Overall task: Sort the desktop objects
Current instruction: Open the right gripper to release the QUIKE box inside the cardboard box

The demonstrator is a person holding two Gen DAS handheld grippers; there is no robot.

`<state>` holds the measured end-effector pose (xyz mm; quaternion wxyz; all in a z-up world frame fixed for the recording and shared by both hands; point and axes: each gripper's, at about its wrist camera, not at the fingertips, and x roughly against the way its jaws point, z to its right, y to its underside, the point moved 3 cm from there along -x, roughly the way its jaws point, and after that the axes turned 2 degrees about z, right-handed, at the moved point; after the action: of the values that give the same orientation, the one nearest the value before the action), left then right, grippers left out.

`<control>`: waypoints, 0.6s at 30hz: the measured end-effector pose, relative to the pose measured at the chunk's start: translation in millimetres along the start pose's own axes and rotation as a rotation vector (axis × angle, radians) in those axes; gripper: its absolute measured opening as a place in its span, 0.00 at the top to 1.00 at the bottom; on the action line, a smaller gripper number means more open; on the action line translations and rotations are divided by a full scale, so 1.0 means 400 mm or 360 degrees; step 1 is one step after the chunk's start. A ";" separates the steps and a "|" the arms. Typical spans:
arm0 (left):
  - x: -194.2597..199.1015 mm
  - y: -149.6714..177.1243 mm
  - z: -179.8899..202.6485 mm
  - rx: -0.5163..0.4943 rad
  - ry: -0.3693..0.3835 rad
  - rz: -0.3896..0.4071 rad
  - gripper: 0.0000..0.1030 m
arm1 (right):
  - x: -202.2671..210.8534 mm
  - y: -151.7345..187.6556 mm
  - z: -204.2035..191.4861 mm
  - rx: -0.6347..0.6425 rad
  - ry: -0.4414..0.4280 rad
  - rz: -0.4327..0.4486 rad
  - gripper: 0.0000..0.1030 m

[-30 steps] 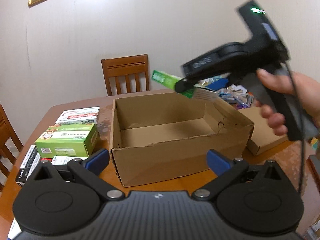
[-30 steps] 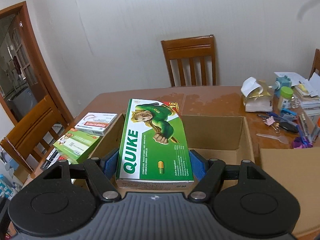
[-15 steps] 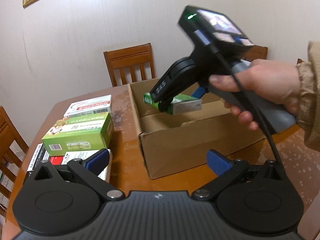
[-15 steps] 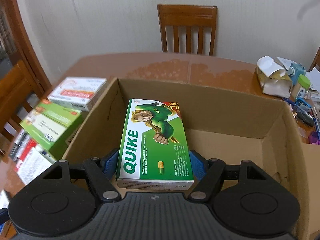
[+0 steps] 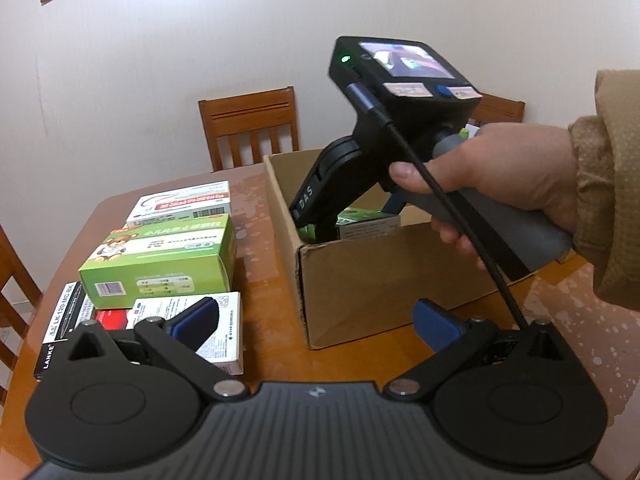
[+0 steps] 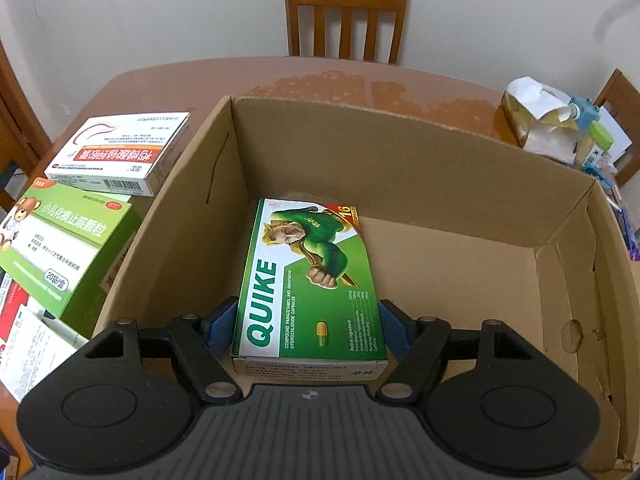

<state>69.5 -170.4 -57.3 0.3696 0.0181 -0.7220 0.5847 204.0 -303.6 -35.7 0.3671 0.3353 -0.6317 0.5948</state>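
Wooden table (image 6: pixel 200 80) held an open cardboard box (image 6: pixel 400 152); since a second earlier, the right gripper (image 6: pixel 308 328) had sunk inside it, clamping the green QUIKE carton (image 6: pixel 308 280) near the left wall, with bare floor rightward. Left gripper (image 5: pixel 316 320) hovered outside, jaws spread and empty.

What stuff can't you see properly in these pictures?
- QUIKE box: whether it touches the cardboard box floor; its own body hides that, right wrist view.
- Same QUIKE box in the left wrist view: mostly hidden by the right tool and box wall.
- Red and white box: partly covered by the left tool.
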 end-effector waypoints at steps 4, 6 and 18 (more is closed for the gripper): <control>0.008 -0.013 0.009 0.0000 0.0020 0.0016 0.00 | 0.033 -0.003 0.005 0.0013 -0.0006 0.0034 0.24; 0.007 -0.024 0.016 -0.0017 0.0029 0.0043 0.00 | 0.058 -0.006 0.014 0.0030 0.0010 0.0063 0.24; -0.121 -0.058 0.018 0.0029 0.0065 0.0068 0.00 | 0.082 0.044 0.151 0.0081 0.0119 -0.0008 0.18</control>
<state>111.9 -203.5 -65.1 0.3714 -0.0059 -0.7093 0.5992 168.4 -362.3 -17.6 0.3833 0.3236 -0.6013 0.6219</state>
